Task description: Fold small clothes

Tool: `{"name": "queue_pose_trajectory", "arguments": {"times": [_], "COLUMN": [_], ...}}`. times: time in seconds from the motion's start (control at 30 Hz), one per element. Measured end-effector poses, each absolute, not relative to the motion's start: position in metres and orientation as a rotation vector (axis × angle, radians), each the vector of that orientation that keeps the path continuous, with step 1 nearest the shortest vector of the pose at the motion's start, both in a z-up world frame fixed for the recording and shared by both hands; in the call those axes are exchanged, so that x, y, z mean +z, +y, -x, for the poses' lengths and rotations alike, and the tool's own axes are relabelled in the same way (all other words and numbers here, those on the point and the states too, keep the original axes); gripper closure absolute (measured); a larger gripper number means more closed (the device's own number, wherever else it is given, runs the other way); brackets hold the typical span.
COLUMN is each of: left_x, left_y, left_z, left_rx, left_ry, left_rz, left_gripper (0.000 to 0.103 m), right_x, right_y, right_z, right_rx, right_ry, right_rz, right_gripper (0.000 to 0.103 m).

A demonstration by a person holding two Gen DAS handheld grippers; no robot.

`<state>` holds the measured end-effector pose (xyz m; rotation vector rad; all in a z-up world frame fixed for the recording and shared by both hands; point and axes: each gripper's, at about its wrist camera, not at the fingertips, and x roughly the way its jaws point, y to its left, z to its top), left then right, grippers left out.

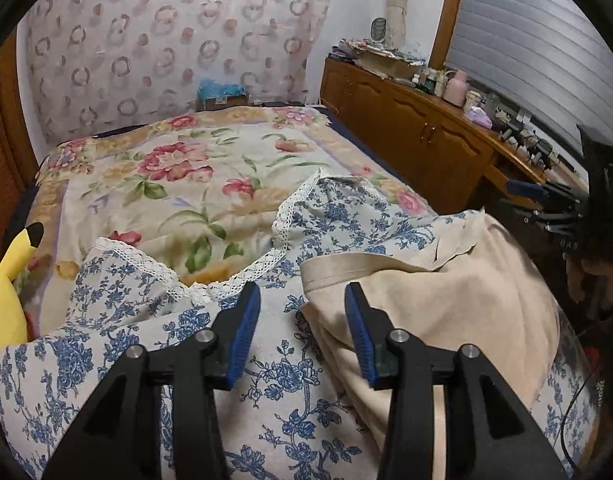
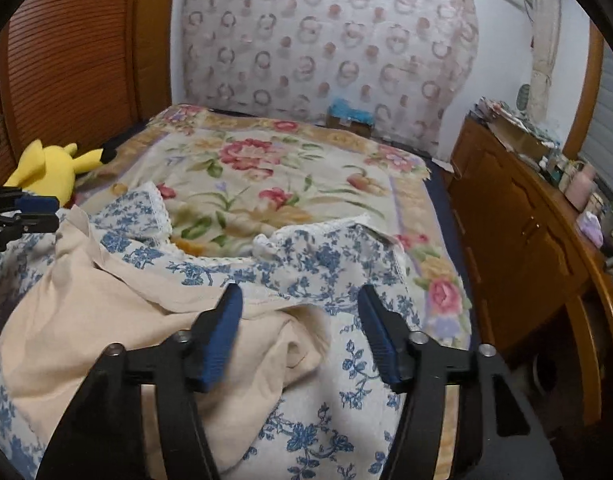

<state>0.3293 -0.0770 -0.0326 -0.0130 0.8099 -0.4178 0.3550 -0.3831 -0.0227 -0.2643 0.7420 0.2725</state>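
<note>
A crumpled cream garment (image 1: 446,300) lies on a white cloth with blue flowers and lace trim (image 1: 146,320) at the near end of the bed. My left gripper (image 1: 302,304) is open and empty, just above the cream garment's left edge. My right gripper (image 2: 300,308) is open and empty, over the cream garment (image 2: 126,320) where it meets the blue-flowered cloth (image 2: 338,264). The right gripper also shows at the right edge of the left wrist view (image 1: 546,200); the left gripper shows at the left edge of the right wrist view (image 2: 30,208).
A floral blanket (image 1: 186,184) covers the bed. A yellow Pikachu plush (image 2: 54,168) sits at the bed's left side. A wooden cabinet (image 1: 406,120) crowded with bottles and boxes runs along the right. A patterned curtain (image 2: 326,40) hangs behind the bed.
</note>
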Motion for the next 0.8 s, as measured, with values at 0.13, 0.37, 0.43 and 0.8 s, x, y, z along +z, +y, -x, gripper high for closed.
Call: {"name": "queue_pose_trajectory", "arguments": {"times": [0.13,0.37,0.43,0.8], "left_x": [-0.04,-0.062,-0.068,-0.074], "left_y": [-0.08,-0.093,-0.098,-0.111], "left_z": [-0.323,-0.323,-0.324,-0.322], "left_rx": [-0.443,-0.452,-0.45,-0.418], "left_ry": [0.831,0.891,0.911,0.892], "left_rz": [0.018,0.005,-0.005,-0.07], "left_gripper": [0.052,0.051,0.051,0.045], "right_x": [-0.02,-0.041,-0.051,-0.073], "right_y": [-0.388,-0.379,-0.376,-0.372], "right_z": [-0.344,-0.32,-0.319,-0.326], "right_rx": [0.285,0.366,0.365,0.38], "right_ry": [0.749,0.835,0.86,0.921], "right_rz": [0.227,0.144,0.135,0.065], "right_gripper": [0.033,0.024,0.024,0.024]}}
